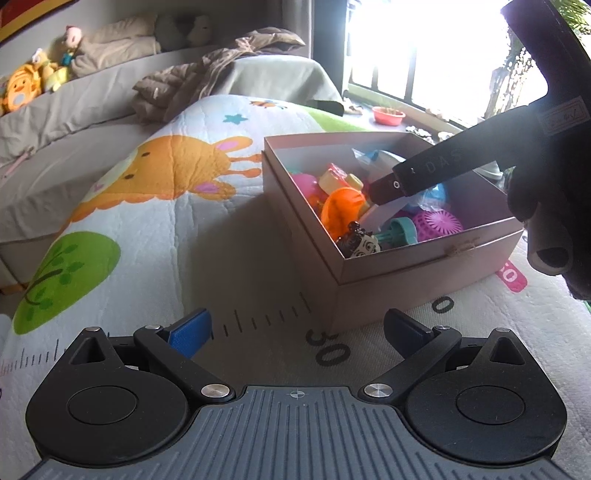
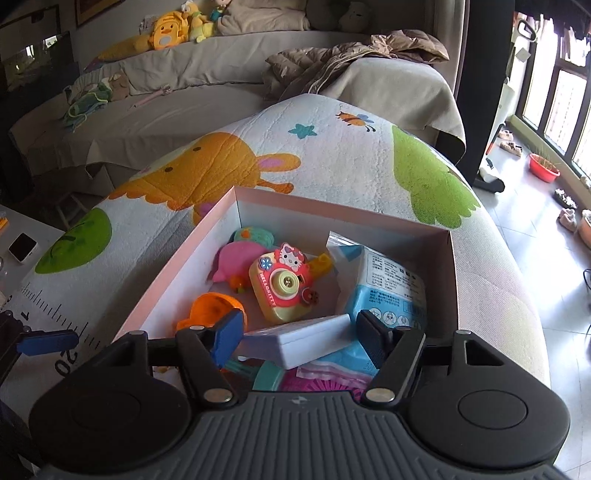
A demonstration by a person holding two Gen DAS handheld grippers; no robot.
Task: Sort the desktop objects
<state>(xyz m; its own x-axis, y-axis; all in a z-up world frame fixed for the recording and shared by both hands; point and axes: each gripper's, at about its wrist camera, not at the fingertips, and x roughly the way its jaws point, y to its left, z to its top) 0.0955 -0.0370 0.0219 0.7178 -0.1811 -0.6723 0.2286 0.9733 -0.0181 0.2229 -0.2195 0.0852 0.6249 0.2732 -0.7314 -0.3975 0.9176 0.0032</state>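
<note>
- The pink box (image 2: 452, 280) sits on a play mat (image 2: 332, 158) with a giraffe and green trees on it. The mat covers a soft surface.
- The box is full of toys. A toy camera (image 2: 282, 286) with a kitty on it lies near the middle.
- A blue and white packet (image 2: 388, 284) leans by the right wall of the box.
- An orange toy (image 2: 212, 308) lies at the left side, and a pink toy (image 2: 234, 260) lies behind it.
- The right hand-held gripper (image 2: 297, 338) is inside the box, pointing down. A small white box (image 2: 299, 341) lies between its fingers.
- Its jaws are about half way apart. The right pad looks to touch the white box, but I cannot tell if the left pad presses on it too, so I cannot say it is held.
- The left hand-held gripper (image 1: 295, 332) hangs over the mat, just in front of the pink box. Its jaws are wide and nothing is between them.
- A sofa (image 2: 184, 96) stands behind, with a brown jacket (image 2: 343, 59) and a yellow plush toy (image 2: 166, 31) on it.
</note>
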